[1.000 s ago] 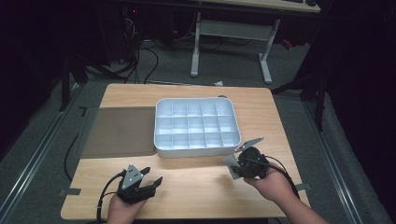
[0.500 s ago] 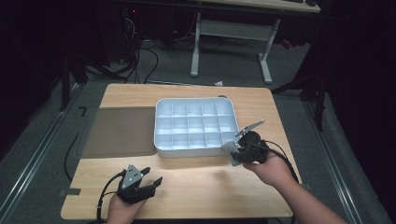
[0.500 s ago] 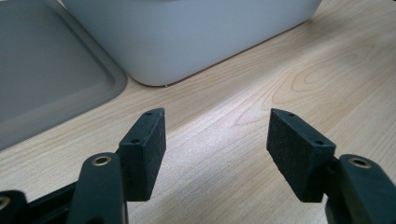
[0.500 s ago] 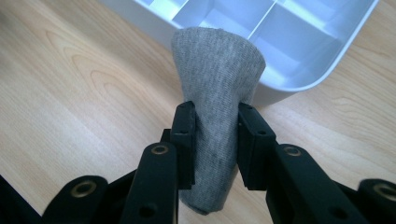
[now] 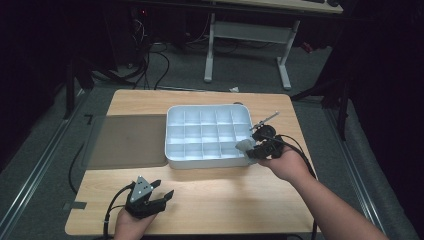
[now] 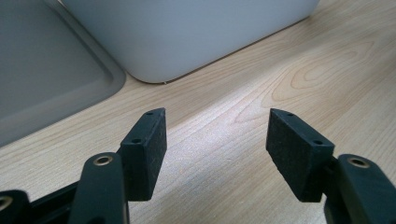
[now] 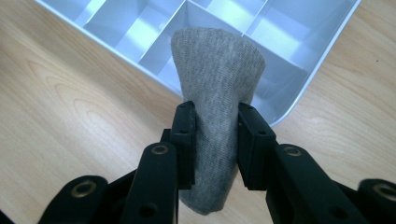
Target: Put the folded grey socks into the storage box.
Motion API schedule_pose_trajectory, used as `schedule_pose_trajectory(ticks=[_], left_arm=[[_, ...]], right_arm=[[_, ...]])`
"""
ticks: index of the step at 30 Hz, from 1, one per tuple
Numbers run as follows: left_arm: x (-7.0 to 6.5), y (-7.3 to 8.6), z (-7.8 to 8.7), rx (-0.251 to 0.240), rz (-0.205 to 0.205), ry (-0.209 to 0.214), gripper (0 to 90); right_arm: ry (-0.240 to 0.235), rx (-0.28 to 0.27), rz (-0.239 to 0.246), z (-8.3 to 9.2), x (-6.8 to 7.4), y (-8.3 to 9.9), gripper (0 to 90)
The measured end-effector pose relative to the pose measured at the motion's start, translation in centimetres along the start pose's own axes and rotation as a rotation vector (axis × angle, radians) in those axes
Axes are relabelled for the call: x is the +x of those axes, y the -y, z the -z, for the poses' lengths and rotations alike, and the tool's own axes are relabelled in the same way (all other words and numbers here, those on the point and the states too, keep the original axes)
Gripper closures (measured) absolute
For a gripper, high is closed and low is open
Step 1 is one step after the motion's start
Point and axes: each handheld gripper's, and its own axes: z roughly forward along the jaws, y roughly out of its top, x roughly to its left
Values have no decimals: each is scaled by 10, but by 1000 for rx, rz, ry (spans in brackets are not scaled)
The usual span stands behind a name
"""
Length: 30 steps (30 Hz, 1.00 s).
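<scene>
A white tray split into many small compartments stands in the middle of the wooden table. My right gripper hangs over the tray's near right corner, shut on a rolled grey sock. In the right gripper view the grey sock sticks up between the jaws, pinched at its middle, above the corner compartments of the tray. My left gripper rests near the table's front left edge, open and holding nothing. In the left gripper view its gripper points at bare wood in front of the tray's wall.
A flat grey lid lies on the table against the tray's left side, also seen as a grey lid at the upper left. A desk frame and cables stand on the floor beyond the table. Cables trail from both grippers.
My right gripper has carried the grey sock up and away from the table's front right, towards the tray's near right corner. The left gripper has stayed put.
</scene>
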Motion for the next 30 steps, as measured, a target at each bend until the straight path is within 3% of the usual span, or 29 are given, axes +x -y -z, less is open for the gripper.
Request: schedule_pose_trajectory(ticks=[12, 25, 30], left_arm=[[1, 1, 0, 4, -3, -4, 387], [1, 2, 1, 7, -1, -6, 386], [2, 2, 1, 12, 0, -3, 386]], right_arm=[[18, 32, -19, -15, -12, -21, 716], [30, 66, -51, -32, -23, -27, 716], [26, 73, -86, -40, -27, -27, 716]])
